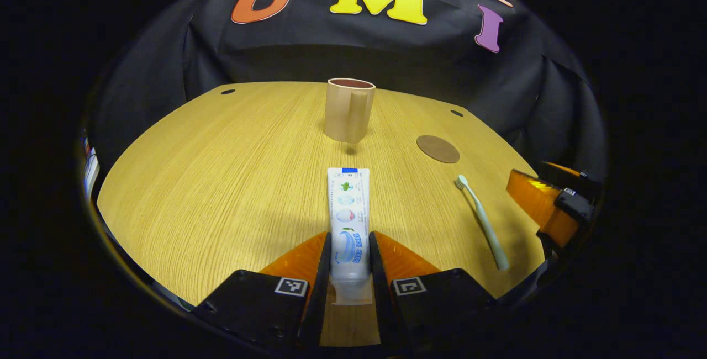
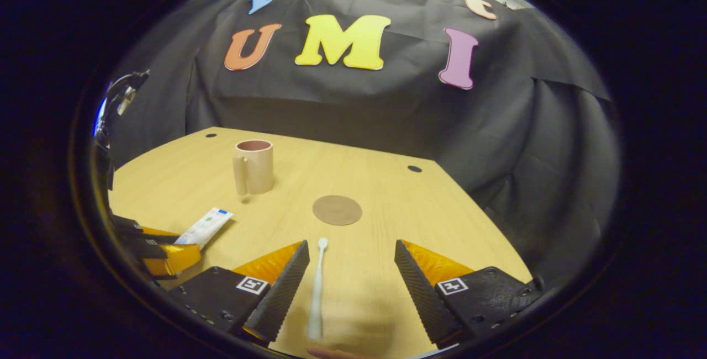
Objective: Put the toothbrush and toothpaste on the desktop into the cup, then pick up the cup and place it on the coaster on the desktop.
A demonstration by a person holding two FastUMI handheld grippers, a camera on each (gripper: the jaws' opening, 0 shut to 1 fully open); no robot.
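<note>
Left tool [image 1: 350, 262] pinches toothpaste tube [image 1: 348, 221] on the table [image 1: 221, 182]; right tool [image 2: 348, 276] spread around toothbrush [image 2: 317, 287]. Next, judged: lift tube, lower into far cup [image 1: 349, 110].

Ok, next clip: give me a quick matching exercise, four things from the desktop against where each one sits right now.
Things:
1. toothpaste
2. toothbrush
3. cup
4. coaster

States:
A. flat on the desktop, nothing on it
B. clamped in the left gripper
C. upright, nothing in it yet
D. lying between the open jaws of the right gripper

Pairs: 1-B, 2-D, 3-C, 4-A
</note>
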